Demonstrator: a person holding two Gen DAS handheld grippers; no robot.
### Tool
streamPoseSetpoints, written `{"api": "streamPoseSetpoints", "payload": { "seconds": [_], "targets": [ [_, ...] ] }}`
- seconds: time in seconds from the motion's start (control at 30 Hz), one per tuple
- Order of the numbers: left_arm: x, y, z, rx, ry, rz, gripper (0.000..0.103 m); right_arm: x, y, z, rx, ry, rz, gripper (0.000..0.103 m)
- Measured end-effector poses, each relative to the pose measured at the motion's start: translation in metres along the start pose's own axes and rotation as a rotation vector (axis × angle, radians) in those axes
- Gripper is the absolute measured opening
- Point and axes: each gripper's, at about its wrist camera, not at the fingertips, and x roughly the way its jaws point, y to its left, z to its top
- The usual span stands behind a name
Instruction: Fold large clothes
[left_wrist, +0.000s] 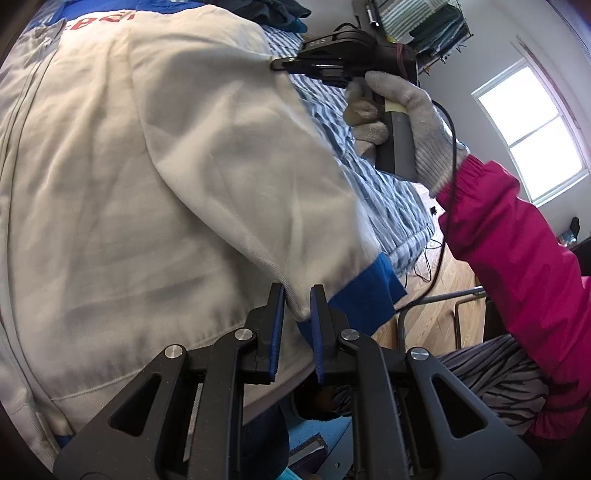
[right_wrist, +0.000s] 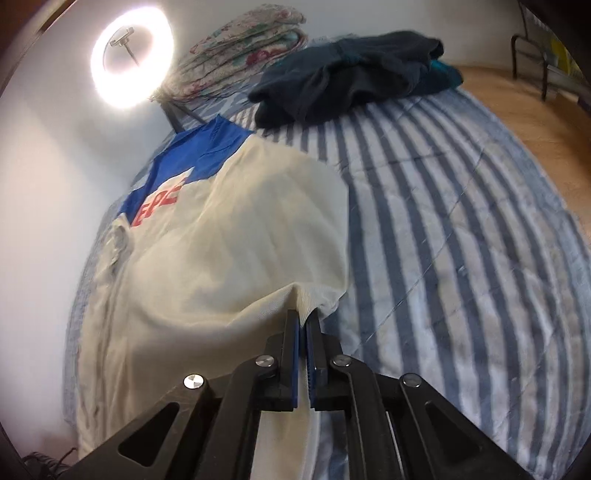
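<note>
A cream jacket (left_wrist: 166, 177) with blue trim and red lettering lies spread over a blue-and-white striped bedspread (right_wrist: 461, 240), filling the left and centre of the left wrist view. The left gripper (left_wrist: 297, 299), at 6 o'clock in that view, has its blue-padded jaws nearly closed, pinching the cream cloth of a sleeve just beside its blue cuff (left_wrist: 369, 291). At 1 o'clock from it, the right gripper (left_wrist: 280, 64) bites the jacket's far edge; a gloved hand (left_wrist: 402, 122) with a pink sleeve (left_wrist: 509, 251) holds its handle. In the right wrist view the right gripper's (right_wrist: 303, 317) jaws are pressed together on a fold of cream fabric that bunches up between the pads, and the jacket stretches away toward 11 o'clock. A dark heap of clothes (right_wrist: 351, 77) sits on the bedspread at 12 o'clock, a floral quilt (right_wrist: 243, 48) lies folded beside it, and a lit ring lamp (right_wrist: 133, 59) glows at 10 o'clock.
</note>
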Motion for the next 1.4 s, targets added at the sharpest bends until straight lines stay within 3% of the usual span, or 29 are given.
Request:
{"api": "streamPoseSetpoints", "payload": {
  "seconds": [0.13, 0.4, 0.57, 0.7, 0.8, 1.0, 1.13, 1.27, 1.33, 1.4],
  "targets": [
    [-0.014, -0.004, -0.003, 0.025, -0.022, -0.018, 0.011, -0.023, -0.011, -0.012, 0.062, -0.005, 0.054, 0.033],
    [0.001, -0.001, -0.001, 0.011, -0.022, 0.017, 0.011, -0.065, -0.026, -0.063, 0.097, 0.025, 0.096, 0.034],
    [0.002, 0.0, 0.007, 0.022, -0.025, 0.025, 0.011, -0.077, -0.029, -0.11, 0.127, 0.089, 0.153, 0.05],
    [0.01, 0.008, 0.012, 0.003, -0.02, 0.05, 0.011, -0.079, -0.037, -0.155, 0.204, 0.14, 0.263, 0.05],
    [0.033, 0.014, 0.009, -0.008, 0.052, 0.057, 0.011, -0.074, -0.039, -0.18, 0.244, 0.164, 0.321, 0.05],
    [0.022, 0.006, 0.012, 0.0, -0.001, 0.065, 0.011, -0.073, -0.039, -0.196, 0.31, 0.153, 0.4, 0.05],
    [0.017, -0.001, 0.016, 0.028, -0.048, 0.089, 0.011, -0.073, -0.039, -0.2, 0.304, 0.154, 0.396, 0.05],
    [0.037, 0.008, 0.019, 0.005, -0.01, 0.117, 0.011, -0.071, -0.028, -0.201, 0.279, 0.158, 0.344, 0.021],
    [0.042, 0.009, 0.018, 0.017, -0.022, 0.122, 0.011, -0.074, -0.021, -0.196, 0.246, 0.149, 0.3, 0.011],
    [0.043, 0.006, 0.019, 0.037, -0.019, 0.133, 0.011, -0.079, -0.01, -0.192, 0.217, 0.132, 0.253, 0.009]
  ]
}}
